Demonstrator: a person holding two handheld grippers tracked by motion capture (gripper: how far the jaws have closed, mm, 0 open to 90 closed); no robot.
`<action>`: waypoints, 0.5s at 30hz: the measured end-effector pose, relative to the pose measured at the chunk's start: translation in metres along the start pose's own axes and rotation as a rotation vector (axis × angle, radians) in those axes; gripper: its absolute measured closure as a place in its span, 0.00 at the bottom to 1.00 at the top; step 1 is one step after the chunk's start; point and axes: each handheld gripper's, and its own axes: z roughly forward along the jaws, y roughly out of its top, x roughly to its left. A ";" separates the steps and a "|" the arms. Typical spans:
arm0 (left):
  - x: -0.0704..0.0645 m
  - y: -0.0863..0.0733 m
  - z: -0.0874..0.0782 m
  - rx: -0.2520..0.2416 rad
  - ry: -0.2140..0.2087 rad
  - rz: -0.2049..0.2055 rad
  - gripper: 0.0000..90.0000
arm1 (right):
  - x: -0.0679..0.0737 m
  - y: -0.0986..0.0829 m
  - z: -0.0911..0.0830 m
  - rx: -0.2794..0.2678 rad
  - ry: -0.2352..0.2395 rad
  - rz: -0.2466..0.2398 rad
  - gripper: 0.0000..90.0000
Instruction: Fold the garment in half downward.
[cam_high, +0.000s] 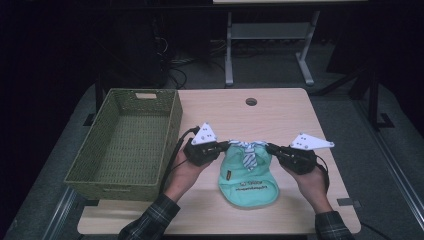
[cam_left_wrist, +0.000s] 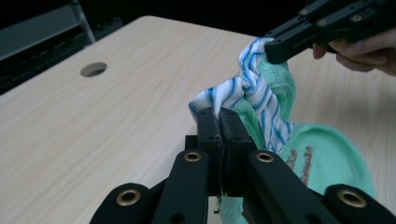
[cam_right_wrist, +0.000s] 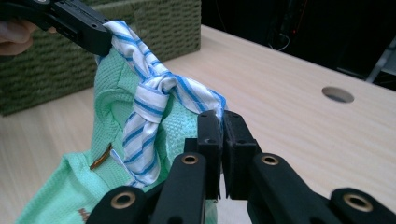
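A small mint-green shirt (cam_high: 248, 175) with a blue-and-white striped tie (cam_high: 250, 152) lies on the counter (cam_high: 280, 115), just right of a green woven basket (cam_high: 125, 142) and apart from it. Its long axis runs from the far side of the counter toward the person: the collar end points away, the hem, bearing a line of dark print, points toward the near edge. The tie hangs from the collar down the middle of the chest.

The left gripper (cam_high: 224, 145) is closed on the left end of the striped collar; in the left gripper view its jaws stand pressed together with the striped cloth (cam_left_wrist: 219, 95) pinched between their tips. The right gripper (cam_high: 270, 148) is closed on the right end of the collar; in the right gripper view its jaws likewise meet on the striped fabric (cam_right_wrist: 205, 100). The two grippers face each other across the shirt, at about the same height, and the collar band stretches between them, lifted clear of the counter at that end, as both gripper views show. The lower part of the shirt rests flat on the counter in the high view.

A round hole (cam_high: 251, 101) sits in the counter beyond the shirt, well apart from it. The knot of the tie (cam_right_wrist: 149, 100) lies midway between the two grips.
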 end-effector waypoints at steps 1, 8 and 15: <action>-0.002 -0.003 0.001 0.004 -0.006 -0.003 0.98 | 0.001 -0.003 -0.001 0.007 0.004 0.003 0.96; -0.013 -0.013 0.001 0.023 -0.019 0.010 0.98 | 0.009 -0.016 -0.005 0.034 0.015 0.003 0.96; -0.002 0.002 -0.003 -0.012 0.015 0.021 0.98 | 0.005 -0.006 -0.004 0.010 0.000 -0.011 0.96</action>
